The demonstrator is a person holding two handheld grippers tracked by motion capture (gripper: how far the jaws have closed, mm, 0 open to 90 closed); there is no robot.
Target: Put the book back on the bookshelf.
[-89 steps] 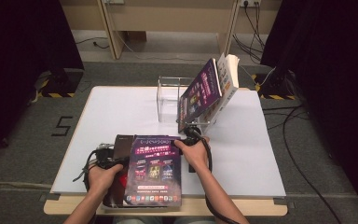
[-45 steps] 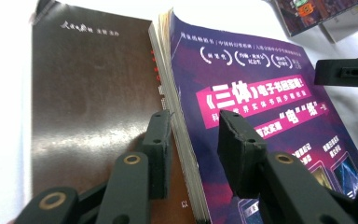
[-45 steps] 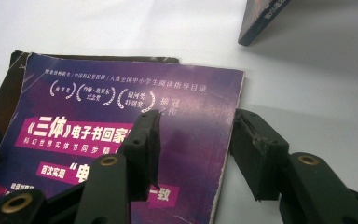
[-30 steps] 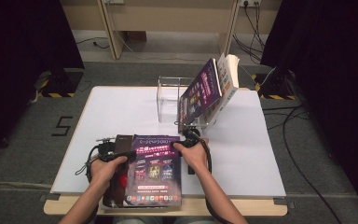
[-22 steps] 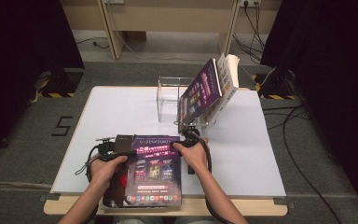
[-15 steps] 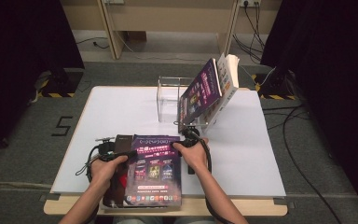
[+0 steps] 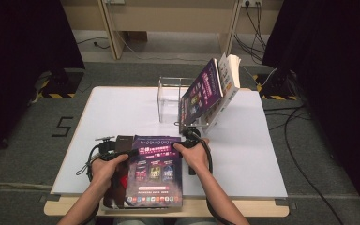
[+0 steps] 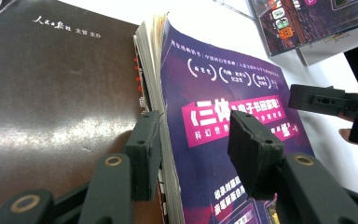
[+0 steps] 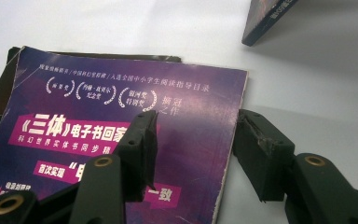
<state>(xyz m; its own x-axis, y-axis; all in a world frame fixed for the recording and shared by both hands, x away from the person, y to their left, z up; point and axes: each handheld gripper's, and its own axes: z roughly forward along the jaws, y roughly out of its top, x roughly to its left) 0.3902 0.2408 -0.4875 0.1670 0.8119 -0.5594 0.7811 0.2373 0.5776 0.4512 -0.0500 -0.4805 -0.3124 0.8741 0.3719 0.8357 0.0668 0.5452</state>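
A purple paperback [image 7: 154, 171] lies flat on a dark brown book [image 7: 121, 140] at the table's near edge. My left gripper [image 7: 122, 152] is at its left side. Its jaws have just been opening and stand open [image 8: 193, 123] astride the purple paperback [image 8: 223, 84]'s page edge. One jaw rests over the brown book [image 8: 60, 93] and the other over the purple cover. My right gripper [image 7: 183, 143] is open [image 9: 196, 120] astride the right edge of the purple paperback [image 9: 98, 102], one jaw over the cover and one over the bare table [image 9: 121, 28].
A clear acrylic stand [image 7: 168, 101] sits at the table's middle back. A second purple book [image 7: 206, 91] and a white book [image 7: 227, 82] lean in it, tilted right. The white tabletop [image 7: 117, 112] spreads to both sides. Cables trail on the floor at the right.
Since the oldest frame my left hand has crept slightly forward along the purple paperback's left edge. The books and my right hand have kept still.
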